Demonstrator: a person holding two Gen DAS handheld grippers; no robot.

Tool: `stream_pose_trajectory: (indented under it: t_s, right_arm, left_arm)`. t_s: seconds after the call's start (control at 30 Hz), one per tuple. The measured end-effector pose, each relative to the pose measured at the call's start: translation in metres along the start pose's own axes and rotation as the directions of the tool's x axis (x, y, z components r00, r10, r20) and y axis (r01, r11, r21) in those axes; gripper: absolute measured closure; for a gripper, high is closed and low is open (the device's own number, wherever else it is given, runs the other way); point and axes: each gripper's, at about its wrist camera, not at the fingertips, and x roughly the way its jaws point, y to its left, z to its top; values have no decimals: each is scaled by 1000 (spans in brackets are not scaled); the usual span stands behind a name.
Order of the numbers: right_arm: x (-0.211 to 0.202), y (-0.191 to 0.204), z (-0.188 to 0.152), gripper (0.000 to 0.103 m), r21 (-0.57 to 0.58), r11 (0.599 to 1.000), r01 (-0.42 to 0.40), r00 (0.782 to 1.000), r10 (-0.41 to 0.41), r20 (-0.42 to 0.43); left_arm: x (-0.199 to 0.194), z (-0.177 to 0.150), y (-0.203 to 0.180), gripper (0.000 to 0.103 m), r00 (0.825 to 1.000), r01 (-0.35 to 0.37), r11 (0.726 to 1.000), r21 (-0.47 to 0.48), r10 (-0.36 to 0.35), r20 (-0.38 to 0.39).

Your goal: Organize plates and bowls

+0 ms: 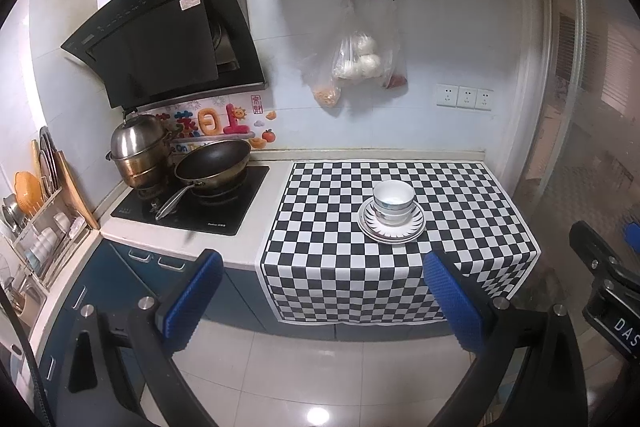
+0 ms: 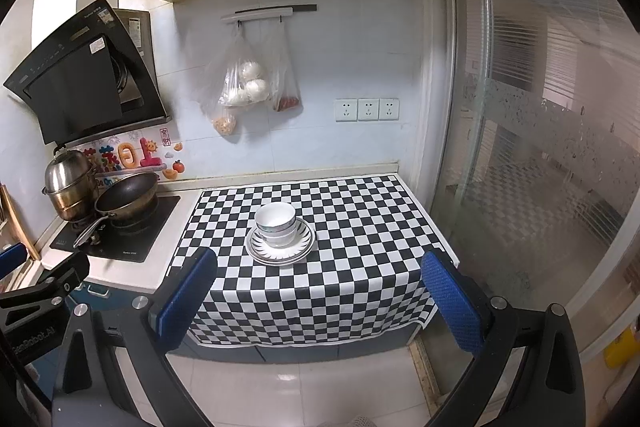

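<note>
Here, stacked bowls (image 2: 276,223) sit beyond the open right hand-held gripper (image 2: 320,291).

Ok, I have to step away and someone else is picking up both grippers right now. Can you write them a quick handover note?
Left gripper: open, holding nothing, held back over the floor in front of the counter.
Right gripper: open, holding nothing, likewise short of the counter.
Job's things: bowls nested together, sitting on stacked plates, in one pile near the middle of the checkered cloth.
Done: the tableware looks gathered into that single pile; nothing else lies loose on the cloth.
Left: probably only a check, or moving the pile to storage; a dish rack stands far left beyond the stove.
</note>
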Motion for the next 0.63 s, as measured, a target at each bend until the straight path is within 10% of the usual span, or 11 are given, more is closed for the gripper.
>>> stream_pose_trajectory:
  t_s: [0.63]
  right_arm:
    - [6,-4,2,0,-17,1000,-4,1000,4,-10]
  left_arm:
    - [0,2,2,0,1000,4,1000,4,-4,14]
